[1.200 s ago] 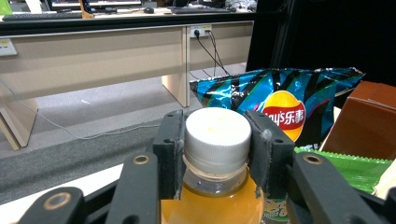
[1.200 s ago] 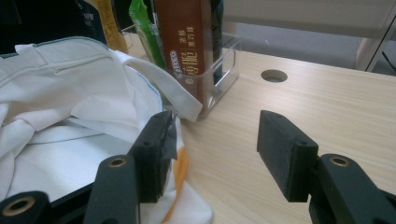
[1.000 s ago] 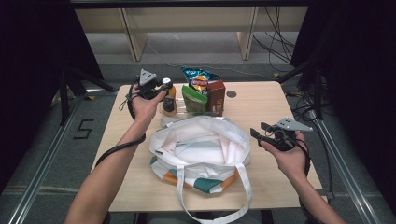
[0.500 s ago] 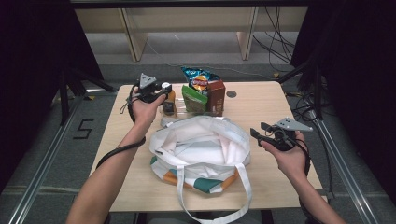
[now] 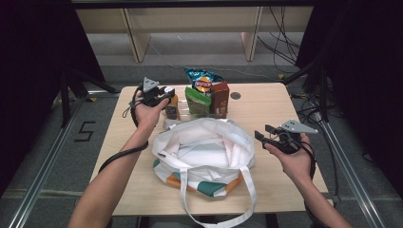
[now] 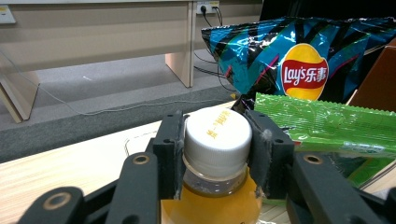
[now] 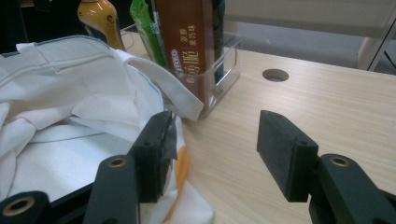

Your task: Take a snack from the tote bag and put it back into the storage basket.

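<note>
Nearest you, the bag (image 5: pixel 204 152) lies open and looks empty — packing has barely begun. Your right gripper (image 5: pixel 268 135) hovers beside it, fingers spread wide, holding nothing. Farther off, your left gripper (image 6: pixel 215 154) has clenched on the bottle (image 6: pixel 215 186) by its cap — it stands beside the snacks (image 5: pixel 206 92) on the table (image 5: pixel 266 104).

Tote bag (image 5: pixel 204 152) at table (image 5: pixel 266 109) centre; behind it bottle (image 5: pixel 172 105), green packet (image 5: pixel 197 100), box (image 5: pixel 220 97); chips bag (image 5: pixel 203 80) rearmost.
</note>
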Available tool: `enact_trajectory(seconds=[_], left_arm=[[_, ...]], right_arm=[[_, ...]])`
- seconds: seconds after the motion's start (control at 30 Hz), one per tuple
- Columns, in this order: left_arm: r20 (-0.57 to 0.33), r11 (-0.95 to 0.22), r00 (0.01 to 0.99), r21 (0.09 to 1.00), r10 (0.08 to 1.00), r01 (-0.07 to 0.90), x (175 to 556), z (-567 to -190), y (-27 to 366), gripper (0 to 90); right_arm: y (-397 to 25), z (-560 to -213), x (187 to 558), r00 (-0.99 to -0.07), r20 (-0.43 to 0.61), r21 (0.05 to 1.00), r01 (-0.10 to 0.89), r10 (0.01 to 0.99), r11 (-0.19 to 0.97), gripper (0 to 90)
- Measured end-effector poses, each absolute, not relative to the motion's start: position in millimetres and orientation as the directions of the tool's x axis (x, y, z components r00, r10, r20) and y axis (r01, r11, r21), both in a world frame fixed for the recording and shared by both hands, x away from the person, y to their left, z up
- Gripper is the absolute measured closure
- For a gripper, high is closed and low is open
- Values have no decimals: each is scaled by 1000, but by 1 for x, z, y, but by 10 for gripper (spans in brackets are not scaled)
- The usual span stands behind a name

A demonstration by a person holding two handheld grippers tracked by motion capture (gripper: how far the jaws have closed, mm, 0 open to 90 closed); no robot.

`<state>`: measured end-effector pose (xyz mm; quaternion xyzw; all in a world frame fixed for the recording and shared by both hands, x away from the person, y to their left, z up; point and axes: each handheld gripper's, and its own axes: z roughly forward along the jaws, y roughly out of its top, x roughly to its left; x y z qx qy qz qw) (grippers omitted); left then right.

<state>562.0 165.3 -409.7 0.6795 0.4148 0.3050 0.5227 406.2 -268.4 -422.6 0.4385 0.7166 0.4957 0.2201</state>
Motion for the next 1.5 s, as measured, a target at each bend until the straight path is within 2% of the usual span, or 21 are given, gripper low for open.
enact_trajectory(seconds=[0.4, 0.53, 0.67, 0.7, 0.8, 1.1, 1.3, 1.5], left_arm=[[-8, -123, 469, 961, 883, 248, 562, -414, 166, 587], [-25, -107, 463, 961, 886, 256, 562, -415, 165, 587], [-23, -109, 461, 961, 887, 256, 562, -415, 166, 587], [-28, -103, 458, 960, 889, 259, 561, -415, 166, 587], [-33, -99, 457, 960, 889, 262, 562, -416, 168, 586], [-48, -88, 456, 958, 889, 273, 562, -415, 168, 573], [-42, -98, 450, 954, 892, 283, 563, -413, 170, 521], [-41, -96, 454, 957, 890, 274, 560, -409, 173, 393]], right_arm=[[-269, -424, 408, -531, 89, 911, 385, 842, 146, 464], [-268, -423, 407, -526, 114, 905, 404, 843, 130, 464], [-269, -423, 408, -536, 78, 914, 375, 841, 154, 464], [-268, -422, 406, -528, 103, 908, 395, 843, 136, 465], [-270, -423, 408, -538, 74, 913, 375, 840, 160, 465], [-270, -422, 407, -530, 77, 911, 381, 844, 157, 465], [-269, -422, 407, -538, 83, 912, 380, 839, 154, 464], [-269, -423, 407, -538, 72, 915, 372, 840, 159, 464]])
